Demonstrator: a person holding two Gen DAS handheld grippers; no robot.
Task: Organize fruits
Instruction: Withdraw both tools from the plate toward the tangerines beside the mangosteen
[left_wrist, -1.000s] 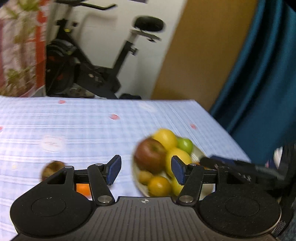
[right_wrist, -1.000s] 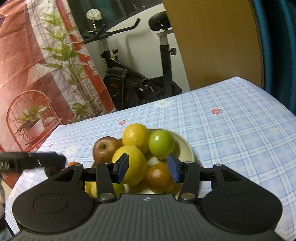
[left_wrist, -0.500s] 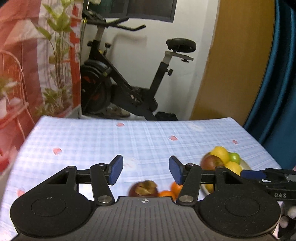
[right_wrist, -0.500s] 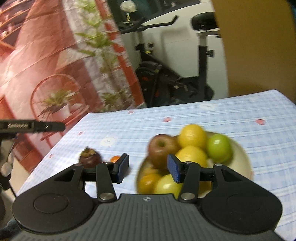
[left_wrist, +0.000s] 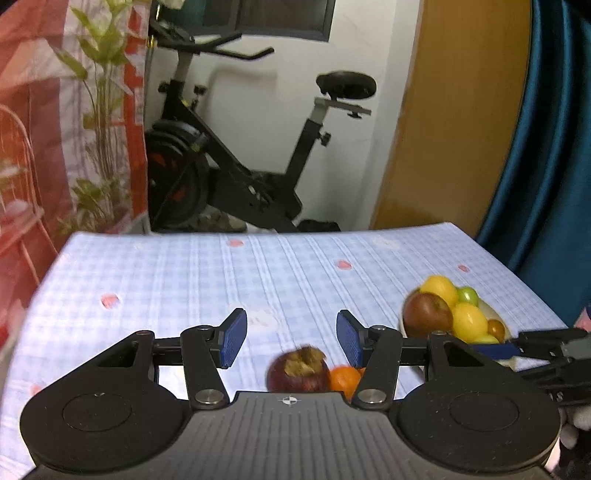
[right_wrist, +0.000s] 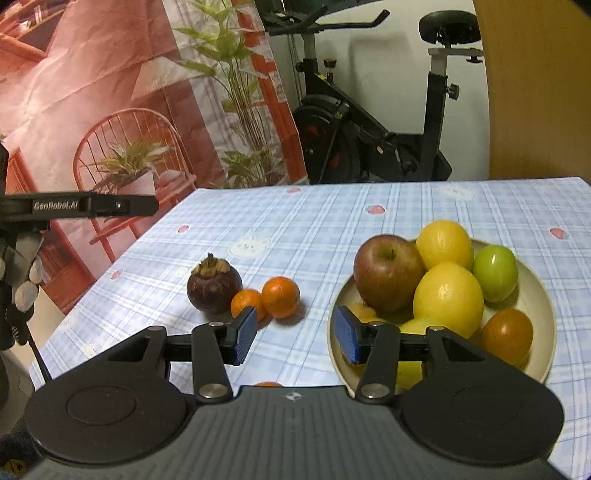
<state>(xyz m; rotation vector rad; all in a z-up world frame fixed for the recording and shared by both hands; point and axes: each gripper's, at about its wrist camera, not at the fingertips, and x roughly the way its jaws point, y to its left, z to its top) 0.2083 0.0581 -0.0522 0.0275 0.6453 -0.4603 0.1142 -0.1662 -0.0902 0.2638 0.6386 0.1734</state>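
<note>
Left hand-held gripper (left_wrist: 288, 341) hovered above the desk (left_wrist: 184, 280), released and grasping nothing; jaws had just been closing a little, with only bare checked cloth between the blue pads (left_wrist: 232, 341). Right hand-held gripper (right_wrist: 293, 339) hung released too, nothing between its pads.

Near the front edge of the desk lay a dark mangosteen (right_wrist: 213, 286), touching a small orange (right_wrist: 248, 303), with a second orange (right_wrist: 280, 296) touching that one. Toward the right edge stood a cream plate (right_wrist: 545, 306), heaped with a red apple (right_wrist: 388, 273), two yellow lemons (right_wrist: 448, 299), a green fruit (right_wrist: 495, 267) and a reddish-orange fruit (right_wrist: 508, 336). Loose fruits sat apart from the plate. Beyond the far edge stood an exercise bike (left_wrist: 236, 155).
</note>
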